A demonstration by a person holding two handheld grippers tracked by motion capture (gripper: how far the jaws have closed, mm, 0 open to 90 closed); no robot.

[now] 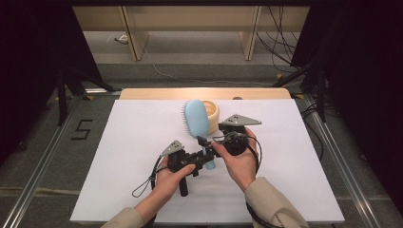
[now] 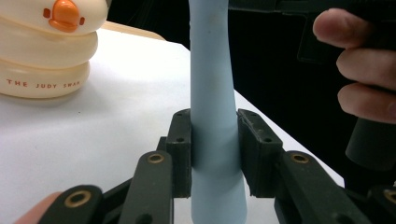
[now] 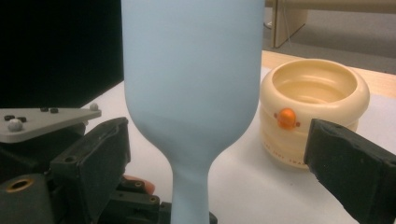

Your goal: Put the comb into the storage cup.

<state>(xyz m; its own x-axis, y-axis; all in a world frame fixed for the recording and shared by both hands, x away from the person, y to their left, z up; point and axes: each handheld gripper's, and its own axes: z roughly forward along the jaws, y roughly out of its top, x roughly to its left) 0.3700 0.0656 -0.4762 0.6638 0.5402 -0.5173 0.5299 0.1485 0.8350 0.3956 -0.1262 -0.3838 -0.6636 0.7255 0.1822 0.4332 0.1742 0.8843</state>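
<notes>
A light-blue hairbrush (image 1: 196, 118) is held over the white table, its head toward the far side and its bristles facing left. My left gripper (image 1: 205, 159) is shut on the brush's handle (image 2: 212, 93), with both pads (image 2: 181, 149) pressed against it. From the right, my right gripper (image 1: 208, 141) stands open around the brush's neck (image 3: 189, 186). Its jaws are wide apart and clear of the blue plastic. Just behind the brush head stands a cream ringed cup (image 1: 212, 111) with an orange duck beak (image 3: 286, 117).
The white board (image 1: 133, 142) covers the tabletop, with a wooden strip (image 1: 157, 93) along its far edge. Black stands and cables flank the table. A wooden shelf frame (image 1: 138, 38) stands beyond. The person's right hand (image 2: 364, 60) is close to the left gripper.
</notes>
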